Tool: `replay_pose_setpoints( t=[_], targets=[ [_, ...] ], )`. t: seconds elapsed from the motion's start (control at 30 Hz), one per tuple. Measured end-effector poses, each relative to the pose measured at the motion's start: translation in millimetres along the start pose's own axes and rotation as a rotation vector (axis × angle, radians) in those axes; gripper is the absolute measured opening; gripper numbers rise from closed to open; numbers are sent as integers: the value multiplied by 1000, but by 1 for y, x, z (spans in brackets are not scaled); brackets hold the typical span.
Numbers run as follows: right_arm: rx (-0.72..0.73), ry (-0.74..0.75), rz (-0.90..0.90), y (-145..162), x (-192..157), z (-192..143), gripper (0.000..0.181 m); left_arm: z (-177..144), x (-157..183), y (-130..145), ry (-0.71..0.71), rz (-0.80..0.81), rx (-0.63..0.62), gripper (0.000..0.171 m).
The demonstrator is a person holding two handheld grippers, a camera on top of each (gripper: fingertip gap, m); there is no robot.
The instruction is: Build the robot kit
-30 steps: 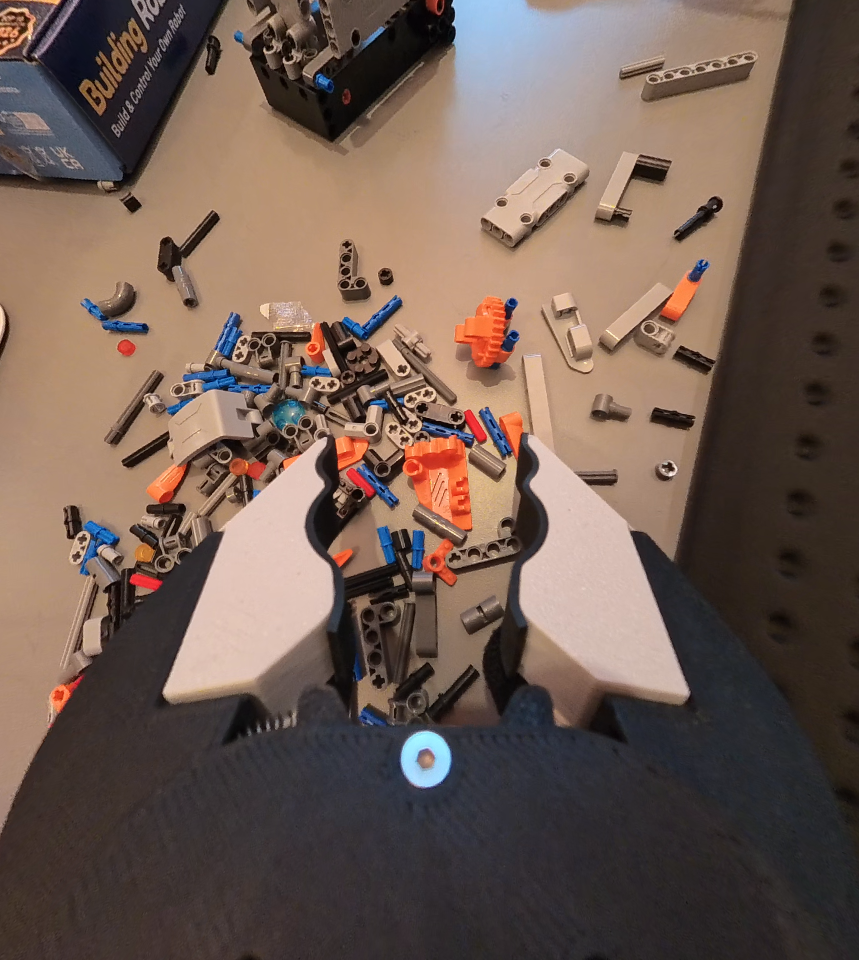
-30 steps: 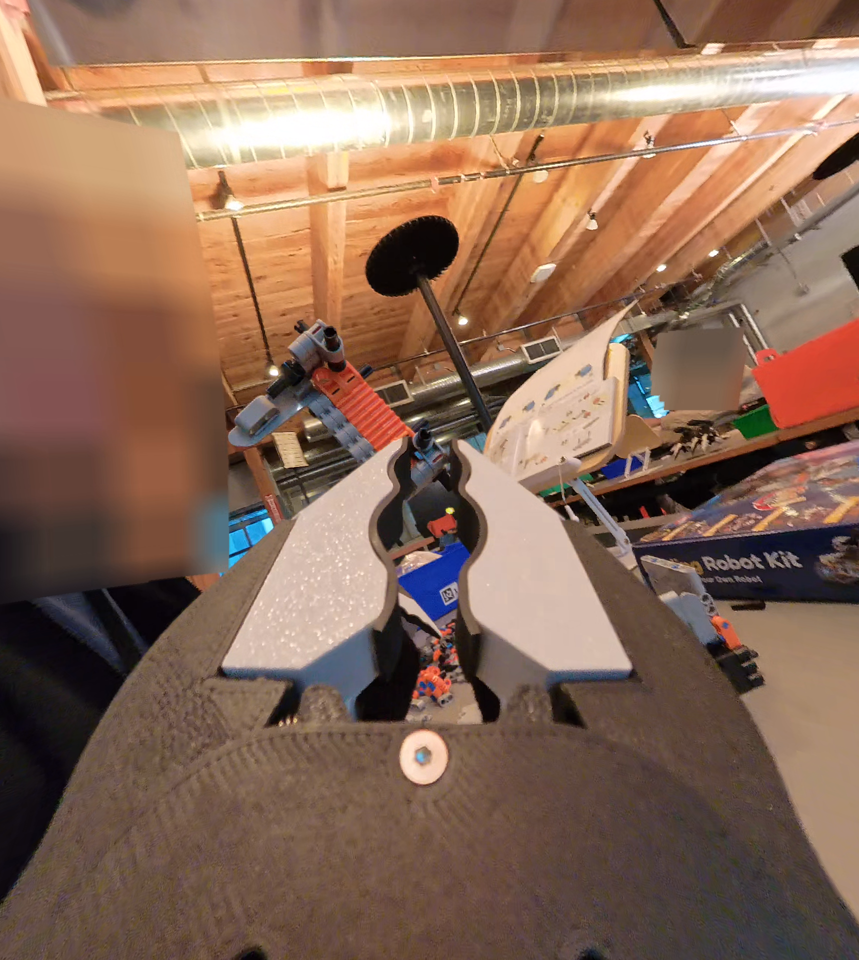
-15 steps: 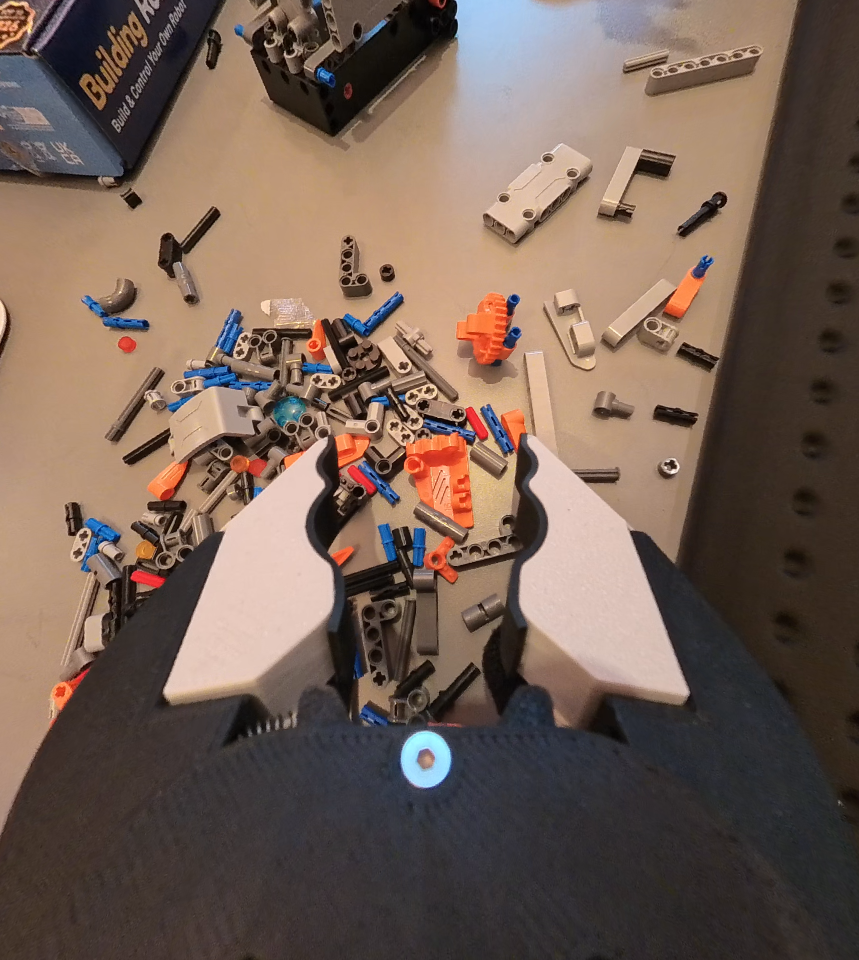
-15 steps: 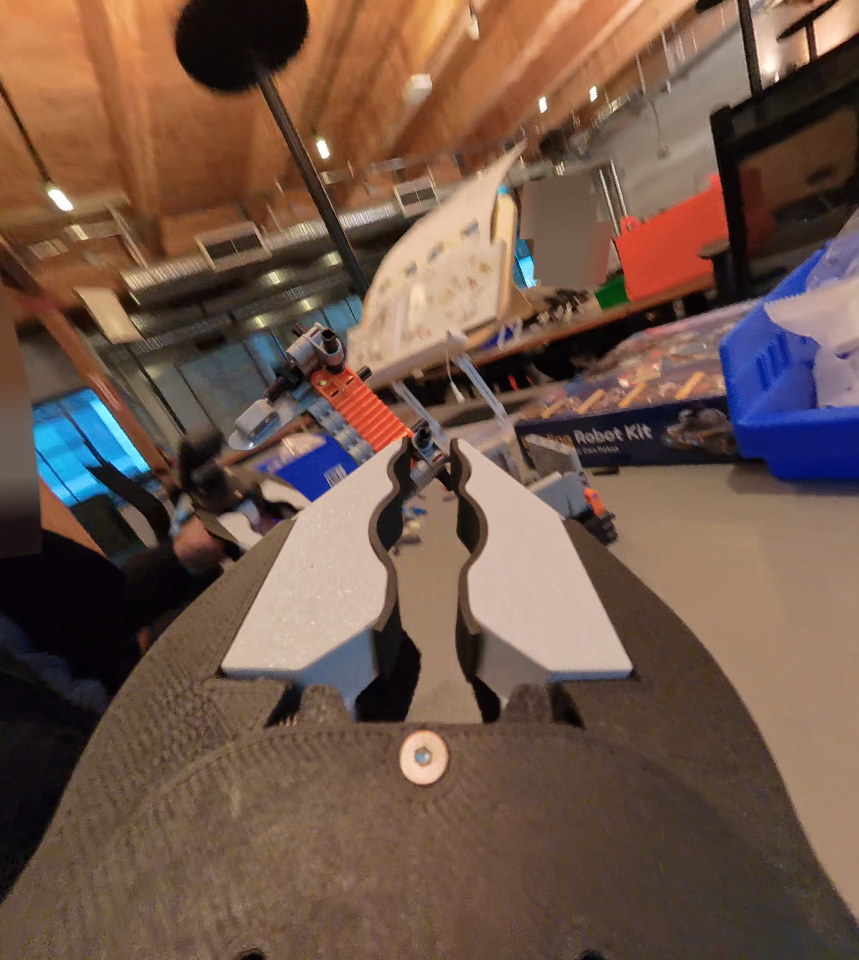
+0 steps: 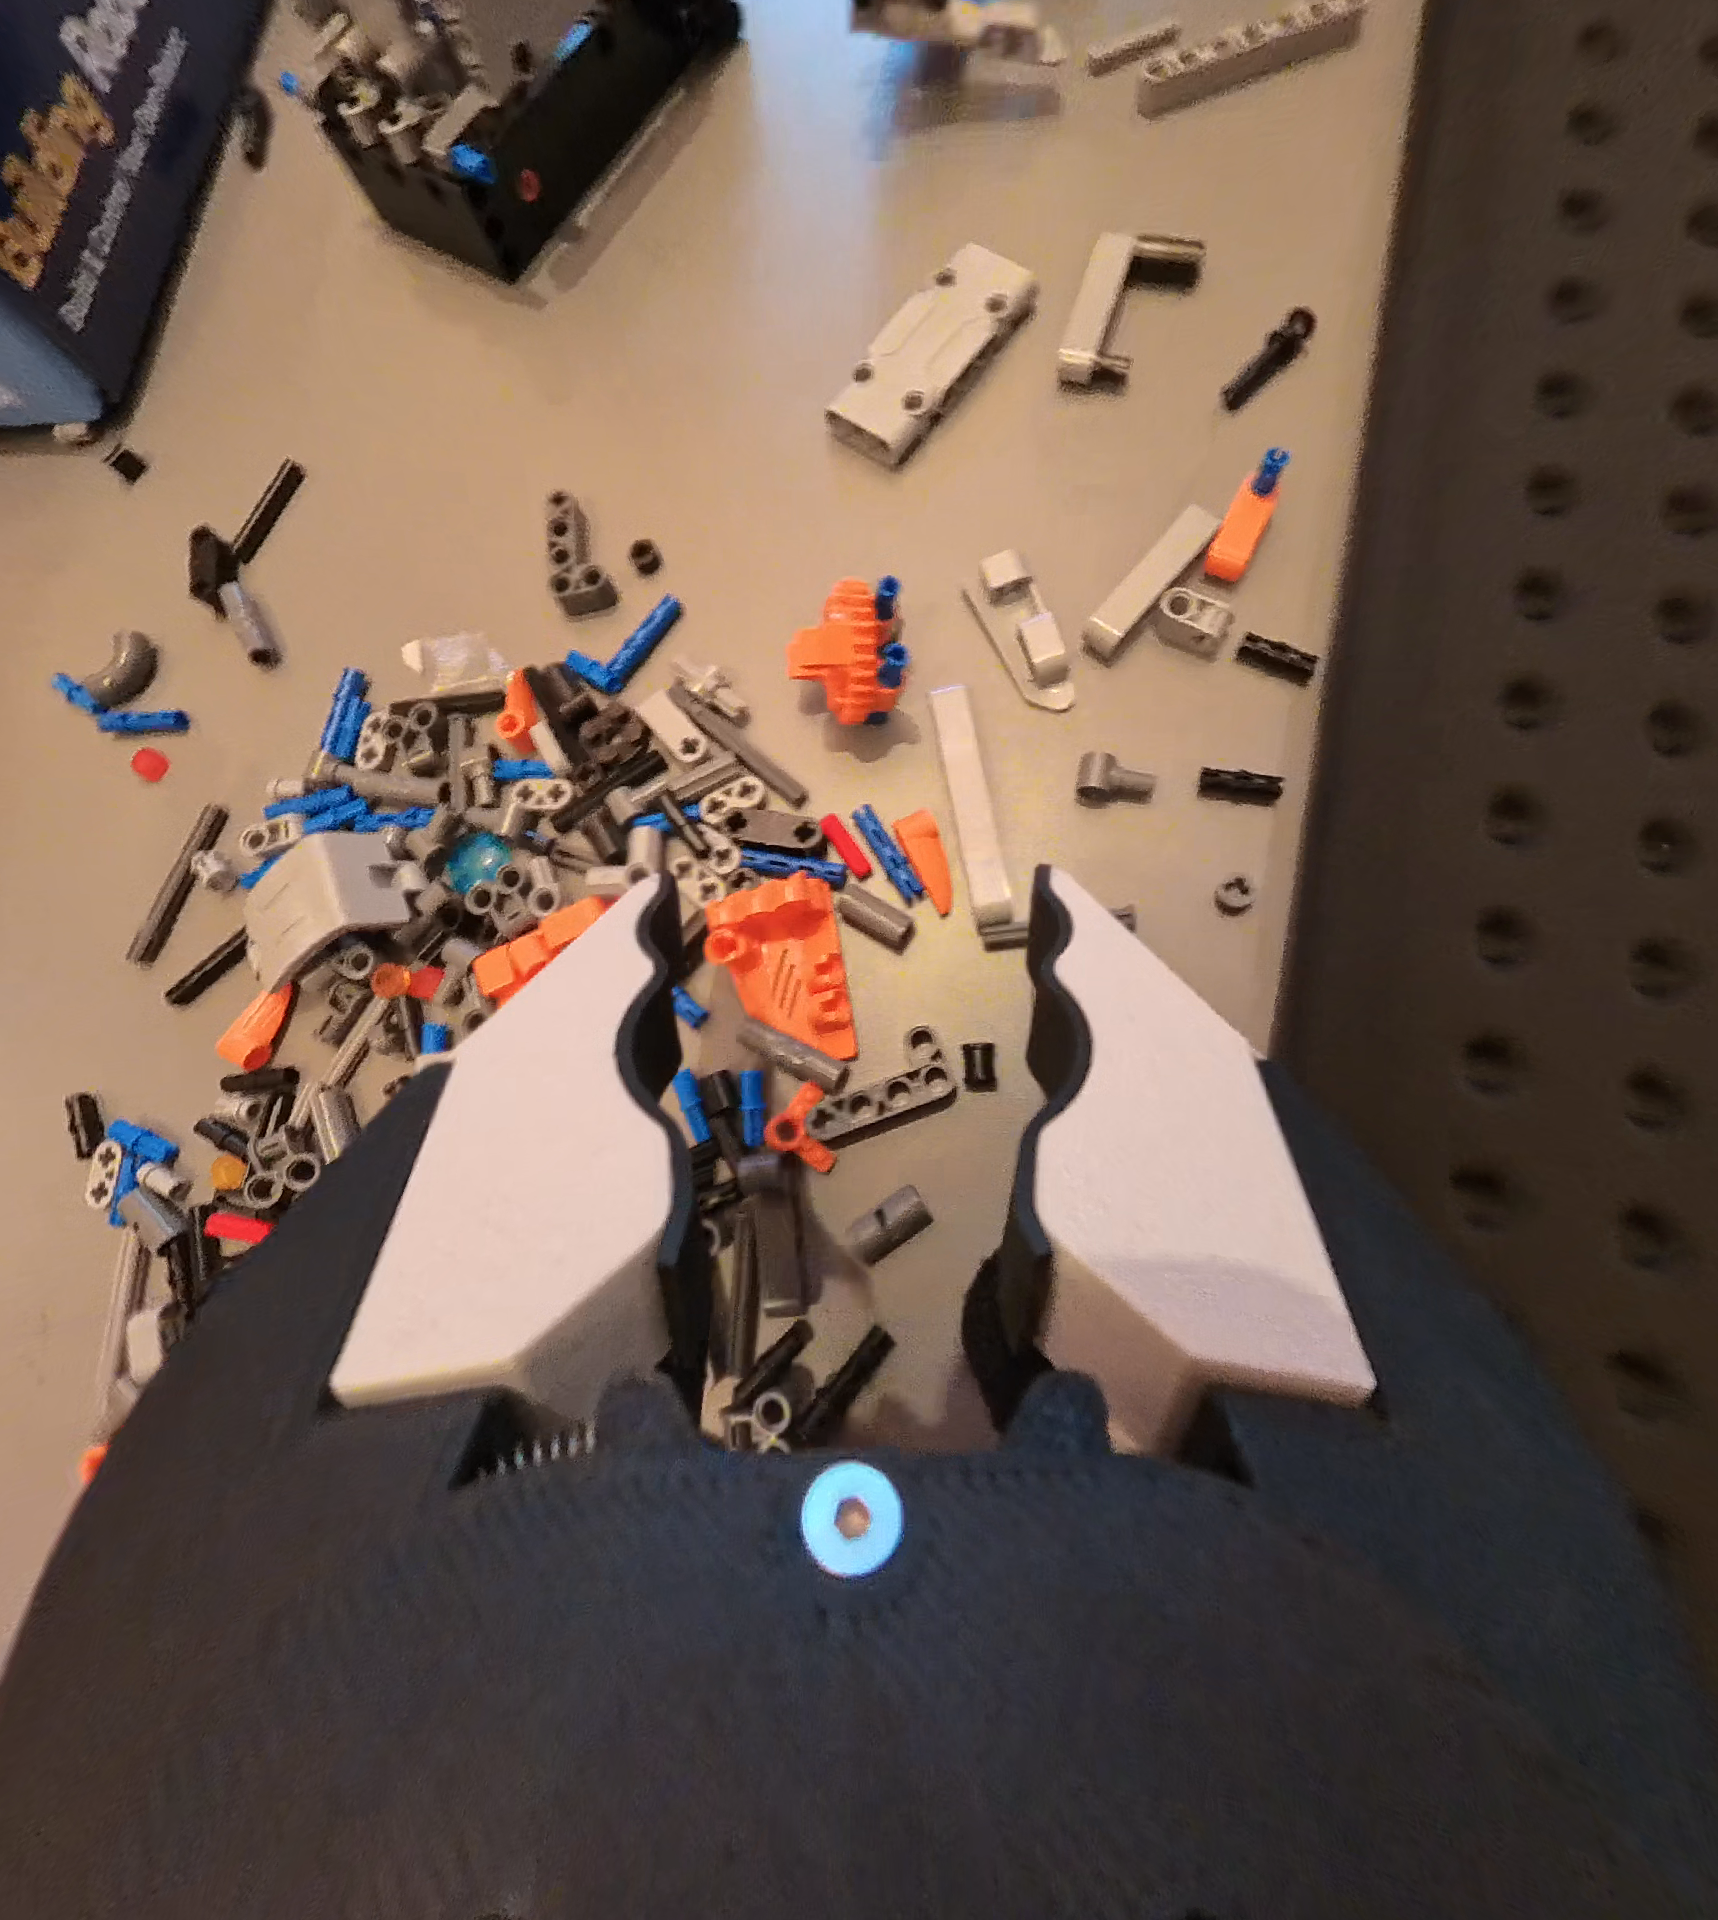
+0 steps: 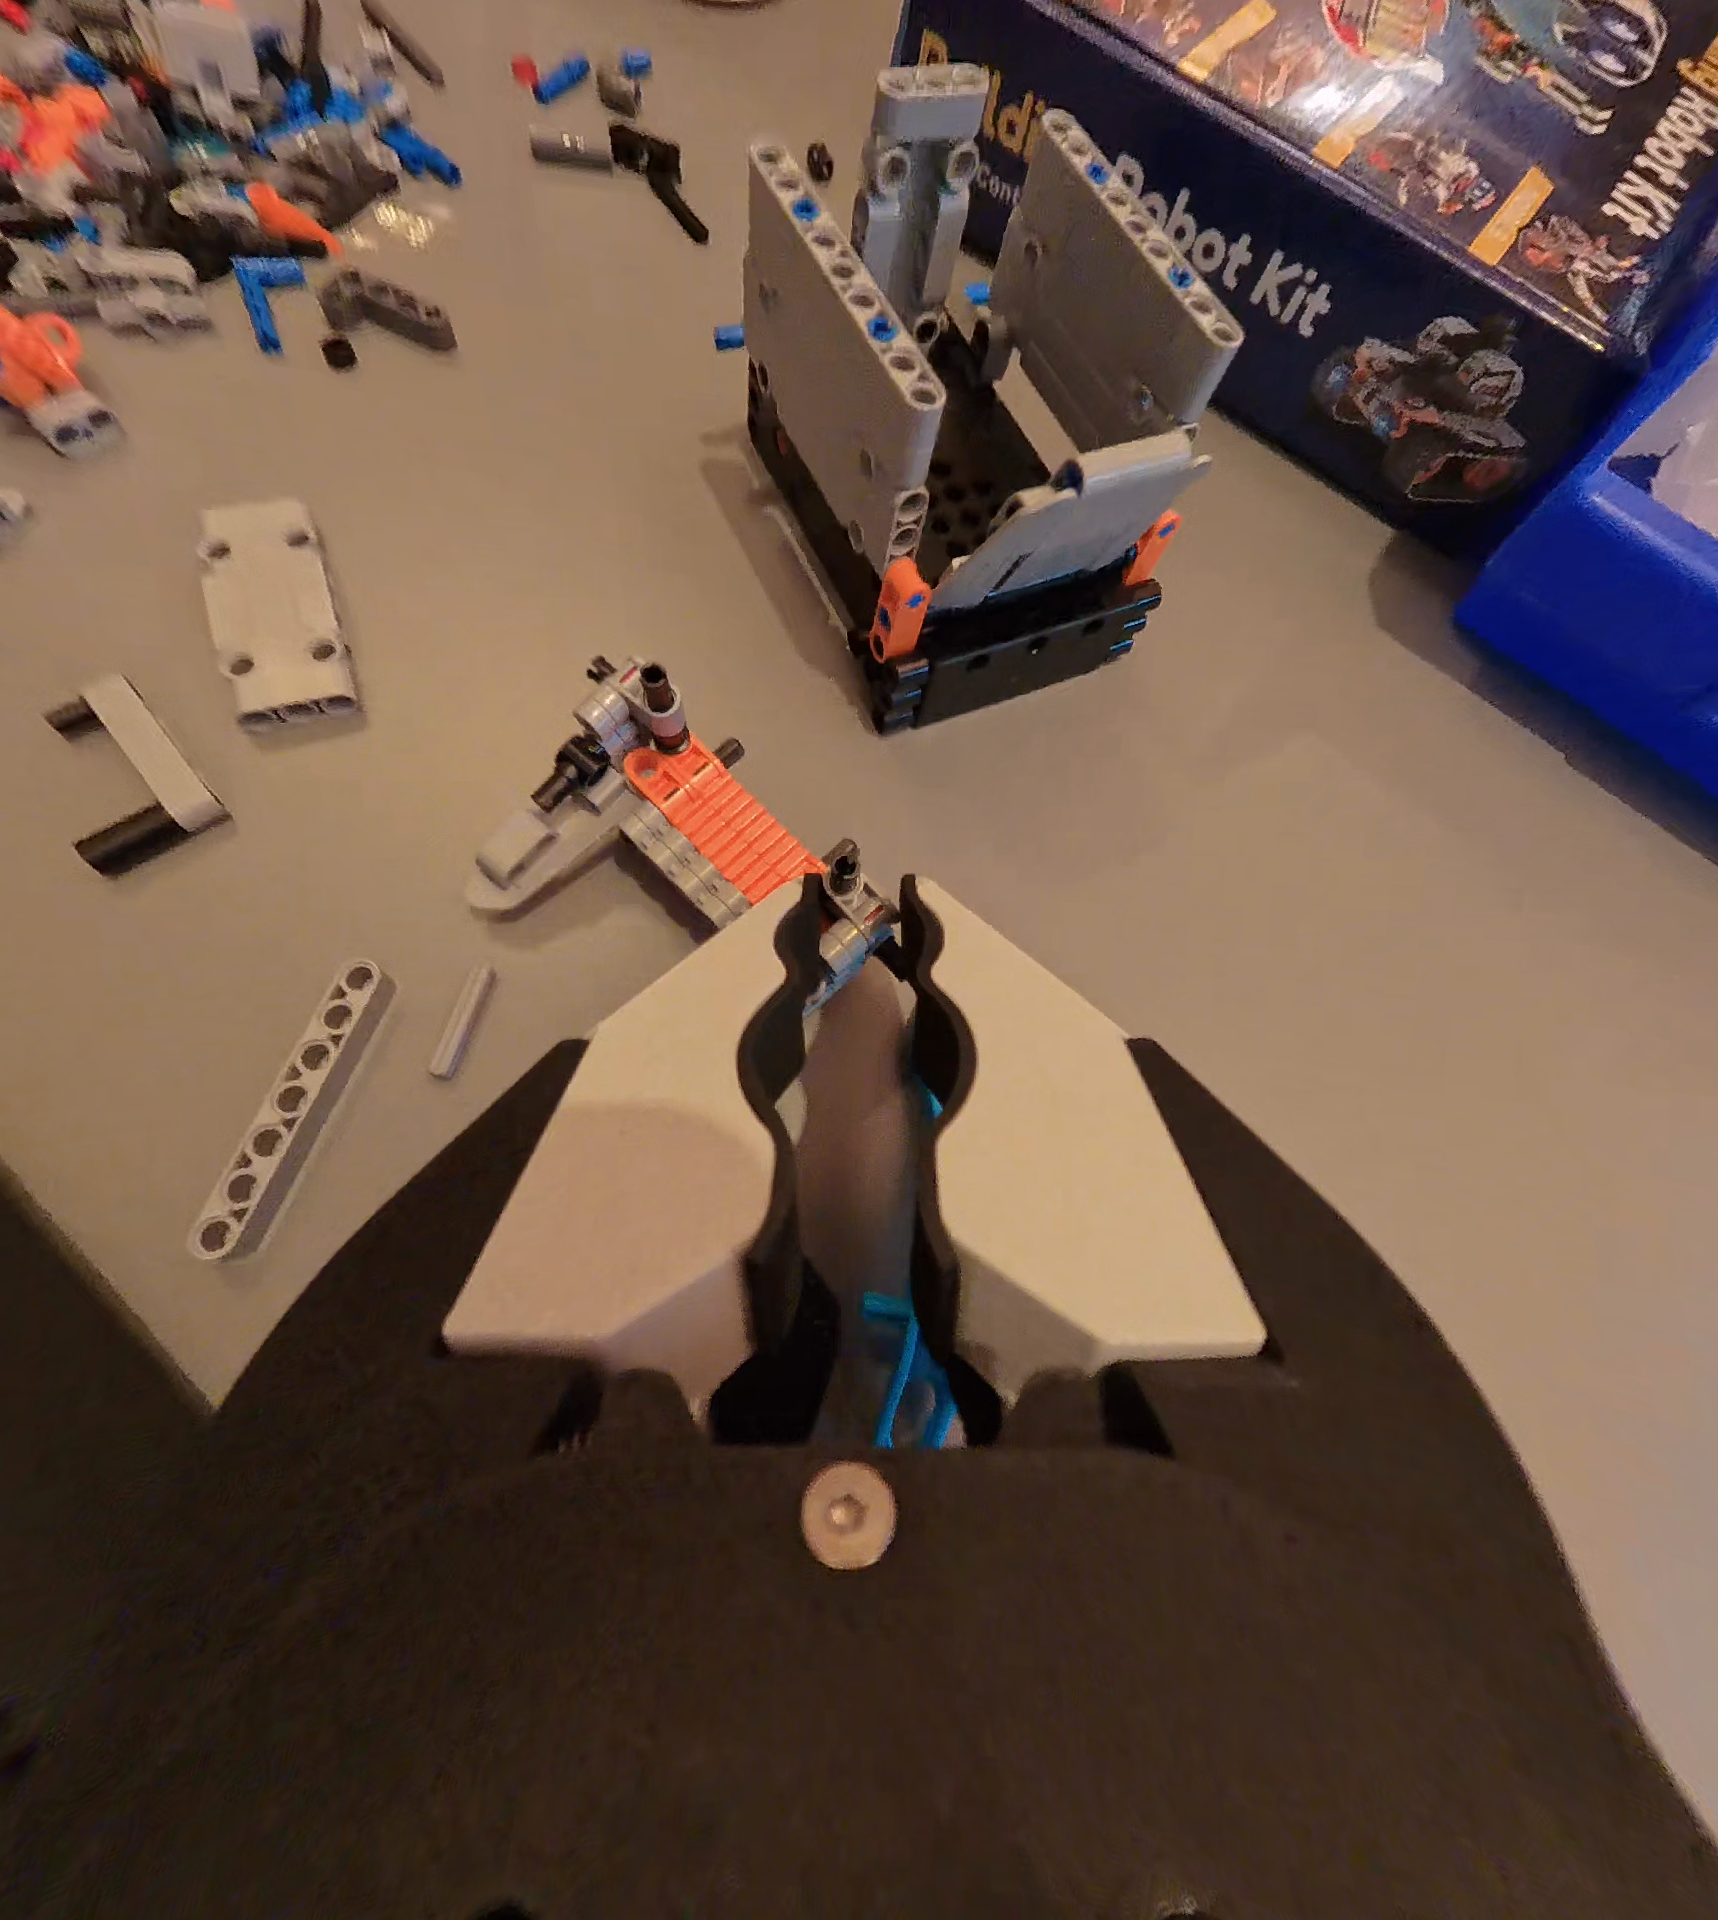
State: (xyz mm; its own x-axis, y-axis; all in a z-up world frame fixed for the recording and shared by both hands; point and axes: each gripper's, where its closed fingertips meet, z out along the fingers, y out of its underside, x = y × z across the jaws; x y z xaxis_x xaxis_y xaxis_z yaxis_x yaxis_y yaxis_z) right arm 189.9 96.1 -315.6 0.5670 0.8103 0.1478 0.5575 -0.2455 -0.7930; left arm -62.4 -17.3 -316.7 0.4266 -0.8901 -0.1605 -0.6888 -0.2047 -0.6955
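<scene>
My left gripper (image 5: 850, 894) is open and empty, hovering over a pile of small blue, grey, black and orange building pieces (image 5: 522, 831); an orange panel piece (image 5: 793, 966) lies just between its fingertips. My right gripper (image 6: 860, 899) is shut on the near end of an orange and grey brick assembly (image 6: 668, 810), held low over the grey table (image 6: 1250, 935). A black and grey partly built box model (image 6: 959, 447) stands just beyond the assembly, and shows at the top of the left wrist view (image 5: 512, 114).
A dark blue kit box (image 6: 1406, 208) and a blue bin (image 6: 1686, 582) stand at the right. Loose grey beams (image 6: 289, 1112) and plates (image 6: 273, 608) lie to the left. A dark perforated board (image 5: 1613, 727) borders the table on the left gripper's right. The grippers' ends are close to 30 centimetres from one another.
My right gripper swung down from pointing at the ceiling to pointing at the table, carrying the orange and grey assembly. My left gripper drifted slightly and stayed open.
</scene>
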Motion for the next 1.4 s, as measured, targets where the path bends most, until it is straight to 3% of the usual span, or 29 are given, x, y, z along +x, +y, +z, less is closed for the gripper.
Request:
replay_pose_setpoints(
  t=[0.13, 0.3, 0.57, 0.7, 0.8, 0.9, 1.0, 1.07, 1.2, 1.33, 1.4],
  targets=[
    [-43, 20, -15, 5, 1, 4, 19, 5, 17, -4, -7, 126, -30, 64],
    [13, 52, 15, -3, 9, -2, 21, 9, 30, -15, -35, 217, -21, 60],
    [-2, 110, -46, -4, 11, -3, 20, 1, 19, -21, -86, 189, 21, 59],
    [-13, 125, -46, -2, 14, -2, 19, -21, -4, -21, -213, 180, 22, 58],
    [-15, 143, -44, -1, 16, -3, 18, -69, -37, -12, -368, 132, 23, 54],
    [-20, 155, -41, 0, 19, -3, 17, -144, -83, 19, -540, -1, -25, 54],
    [-23, 170, -35, 1, 23, -2, 16, -216, -121, 76, -635, -232, -104, 57],
    [-27, 179, -28, 2, 25, -2, 16, -248, -136, 116, -650, -373, -134, 55],
    [-48, 195, -24, 6, 28, -1, 15, -242, -133, 176, -511, -495, -252, 56],
    [-51, 201, -8, 7, 29, 1, 13, -209, -131, 214, -435, -508, -435, 61],
    [-52, 210, 2, 8, 32, 0, 13, -199, -133, 223, -414, -541, -467, 64]
  ],
)
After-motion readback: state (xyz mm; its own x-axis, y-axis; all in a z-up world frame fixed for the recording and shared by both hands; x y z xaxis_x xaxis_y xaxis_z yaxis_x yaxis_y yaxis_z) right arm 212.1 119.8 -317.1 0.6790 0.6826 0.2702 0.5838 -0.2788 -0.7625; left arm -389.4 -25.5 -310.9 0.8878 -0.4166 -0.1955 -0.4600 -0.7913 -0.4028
